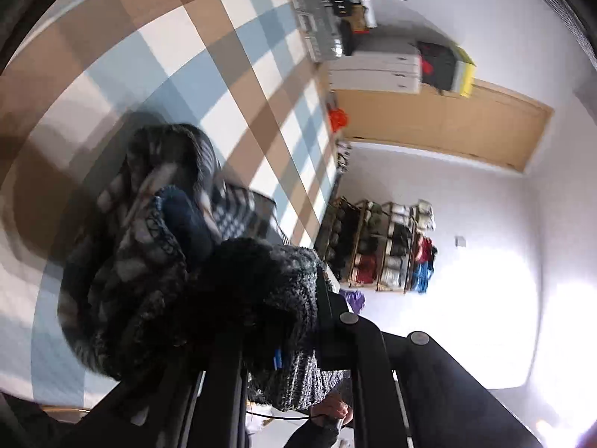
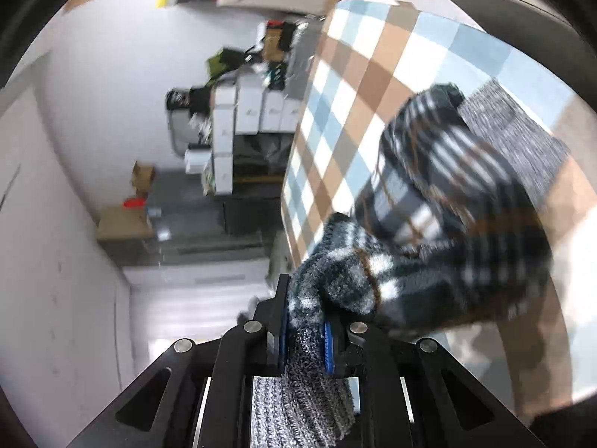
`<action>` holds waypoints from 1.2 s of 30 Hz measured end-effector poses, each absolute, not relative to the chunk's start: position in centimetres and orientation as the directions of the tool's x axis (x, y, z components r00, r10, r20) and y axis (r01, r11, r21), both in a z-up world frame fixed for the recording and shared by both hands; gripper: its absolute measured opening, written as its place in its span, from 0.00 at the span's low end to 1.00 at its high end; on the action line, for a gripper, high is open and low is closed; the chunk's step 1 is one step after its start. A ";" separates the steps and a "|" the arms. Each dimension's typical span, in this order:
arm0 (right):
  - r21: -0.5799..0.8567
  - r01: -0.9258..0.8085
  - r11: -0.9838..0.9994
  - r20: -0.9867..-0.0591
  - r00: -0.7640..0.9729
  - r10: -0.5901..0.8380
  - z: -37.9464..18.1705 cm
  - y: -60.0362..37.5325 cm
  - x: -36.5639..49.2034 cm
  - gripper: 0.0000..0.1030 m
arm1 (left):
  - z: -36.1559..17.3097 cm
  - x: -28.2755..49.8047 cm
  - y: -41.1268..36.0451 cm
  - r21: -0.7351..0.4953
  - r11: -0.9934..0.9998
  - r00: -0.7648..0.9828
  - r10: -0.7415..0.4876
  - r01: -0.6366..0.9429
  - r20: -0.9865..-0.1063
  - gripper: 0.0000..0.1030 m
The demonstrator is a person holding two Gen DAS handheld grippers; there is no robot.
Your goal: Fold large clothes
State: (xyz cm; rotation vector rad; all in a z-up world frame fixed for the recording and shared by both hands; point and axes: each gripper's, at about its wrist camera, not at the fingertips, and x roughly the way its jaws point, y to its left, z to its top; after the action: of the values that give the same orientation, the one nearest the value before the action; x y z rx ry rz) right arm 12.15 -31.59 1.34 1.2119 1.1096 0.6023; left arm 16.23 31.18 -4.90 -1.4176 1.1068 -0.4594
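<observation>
Right gripper (image 2: pixel 304 330), at bottom centre, clamps a fold of the dark plaid knit garment (image 2: pixel 440 216). Left gripper (image 1: pixel 283 354) pinches the same garment, bunched above the checked surface (image 1: pixel 224 56)

The left hand-held gripper (image 1: pixel 283 358) pinches a fuzzy plaid garment (image 1: pixel 156 261) above the checkered cloth (image 1: pixel 209 56).
</observation>
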 end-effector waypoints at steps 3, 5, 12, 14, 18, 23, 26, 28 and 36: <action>0.935 0.245 0.256 -0.338 0.401 0.852 0.0 -31.3 15.4 0.13 | -6.9 18.8 31.2 -0.894 0.154 0.436 -0.829 -0.422 -0.349 0.06; 0.935 0.267 0.235 -0.329 0.396 0.857 -0.8 -31.4 17.1 0.13 | -7.5 19.8 30.8 -0.887 0.160 0.408 -0.843 -0.434 -0.351 0.10; 0.949 0.308 0.073 -0.199 0.400 0.895 -2.4 -33.0 19.3 0.16 | -9.1 21.4 30.4 -0.861 0.165 0.351 -0.864 -0.481 -0.362 0.19; 0.966 0.258 0.034 -0.141 0.410 0.901 -1.8 -33.7 18.8 0.30 | -9.0 21.3 30.4 -0.854 0.182 0.353 -0.853 -0.487 -0.383 0.22; 0.996 0.089 0.007 -0.047 0.458 0.888 1.6 -34.6 17.3 0.96 | -8.0 20.6 30.7 -0.841 0.208 0.351 -0.839 -0.500 -0.416 0.26; 0.897 -0.076 0.435 -0.330 0.539 0.775 7.1 -35.2 14.8 1.00 | -7.8 20.7 30.7 -0.829 0.236 0.344 -0.827 -0.506 -0.445 0.32; 0.711 -0.202 0.674 -0.499 0.530 0.685 9.5 -32.5 12.3 1.00 | -7.7 20.7 30.6 -0.826 0.246 0.344 -0.821 -0.508 -0.456 0.32; 0.471 -0.345 0.812 -0.596 0.554 0.581 10.5 -29.7 10.1 1.00 | -7.6 20.8 30.5 -0.824 0.260 0.338 -0.818 -0.503 -0.465 0.32; 0.150 -0.509 0.847 -0.794 0.448 0.410 6.1 -23.0 13.5 0.58 | -7.7 20.5 30.7 -0.822 0.259 0.340 -0.816 -0.507 -0.467 0.32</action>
State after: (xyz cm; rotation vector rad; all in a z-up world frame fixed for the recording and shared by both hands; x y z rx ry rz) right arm 13.46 -23.03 6.08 -0.1163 0.9485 0.5701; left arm 20.50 30.72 -7.67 -1.3957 1.3127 -0.3220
